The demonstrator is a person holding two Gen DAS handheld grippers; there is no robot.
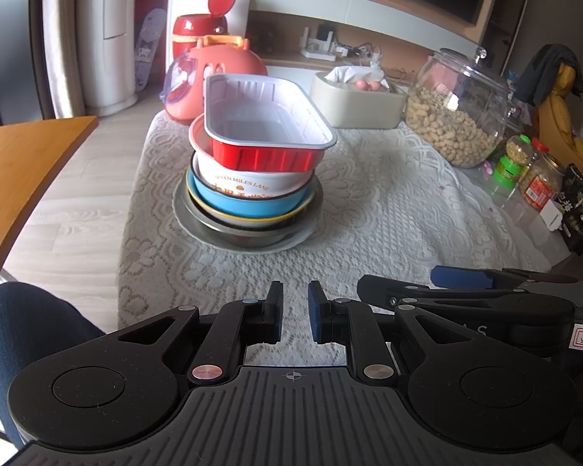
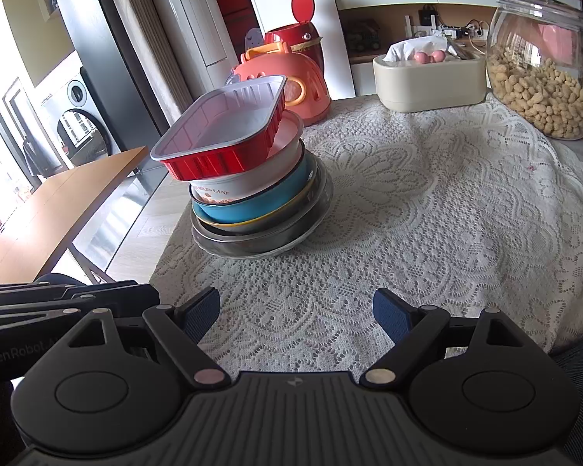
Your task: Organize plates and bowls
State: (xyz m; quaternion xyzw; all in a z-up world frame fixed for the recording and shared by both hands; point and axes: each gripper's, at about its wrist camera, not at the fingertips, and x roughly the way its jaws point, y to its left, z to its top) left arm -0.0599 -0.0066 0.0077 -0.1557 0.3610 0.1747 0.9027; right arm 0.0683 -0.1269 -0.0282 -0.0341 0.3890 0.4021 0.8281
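Observation:
A stack of dishes stands on the lace tablecloth [image 1: 388, 209]. From the bottom: a flat plate [image 1: 291, 242], a dark glass bowl [image 1: 252, 233], a yellow-rimmed dish, a blue bowl [image 1: 248, 204], a white bowl with orange print [image 1: 245, 182], and a red foil tray [image 1: 266, 124] tilted on top. The stack also shows in the right wrist view [image 2: 252, 178]. My left gripper [image 1: 295, 310] is near the table's front edge, jaws a small gap apart and empty. My right gripper [image 2: 296, 314] is wide open and empty, beside the left one.
Behind the stack are an orange toy case [image 1: 217, 73], a beige tissue box [image 1: 357, 105] and a big glass jar of peanuts [image 1: 456, 116]. Small jars and a dark packet [image 1: 581, 206] stand at the right. A wooden table [image 1: 19, 163] is at the left.

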